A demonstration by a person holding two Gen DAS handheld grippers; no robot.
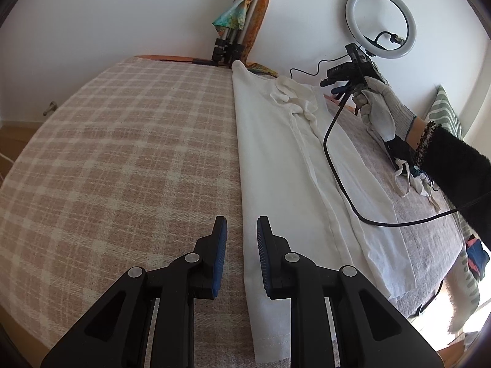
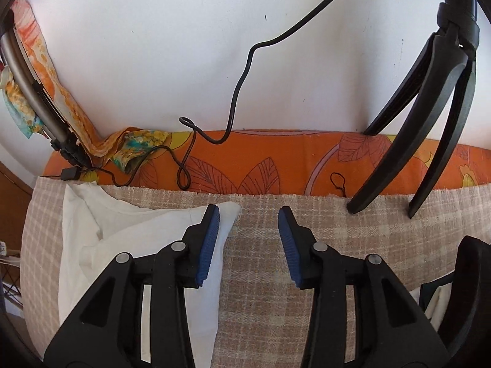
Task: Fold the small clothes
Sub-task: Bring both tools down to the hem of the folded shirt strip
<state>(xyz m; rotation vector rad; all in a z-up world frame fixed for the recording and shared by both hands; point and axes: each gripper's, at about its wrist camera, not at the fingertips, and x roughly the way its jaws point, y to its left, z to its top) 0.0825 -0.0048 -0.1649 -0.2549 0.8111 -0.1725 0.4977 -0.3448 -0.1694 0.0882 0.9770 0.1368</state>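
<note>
- Right now the white garment (image 1: 285, 159) lies in a long folded strip on the checked blanket (image 1: 122, 153), running from the near edge up towards the wall.
- Left gripper (image 1: 242, 254) hovers over the garment's near hem, jaws a narrow gap apart with nothing between them; the hem edge sits just under the right-hand pad. If it closes from here, it may pinch blanket along with cloth, or only the top layer, and the fold slides apart.
- Right gripper (image 2: 248, 245) has its jaws parted and empty, and it sits at the far corner of the garment (image 2: 138, 245), with its left pad over the cloth and its right pad over bare blanket (image 2: 337, 230). My read: a grab here catches just the tip of that corner, which could slip out on the lift.
- Watch that black cable (image 1: 337, 159), draped straight across the garment from the right gripper. Any lift or fold risks dragging it over the cloth and rumpling the layers.
- Tripod legs (image 2: 429, 122) stand on the blanket near the right gripper; a wide swing could knock them.
- Bunched fabric near the collar (image 1: 294, 98) looks untidy, and folding over it would trap a lump.
</note>
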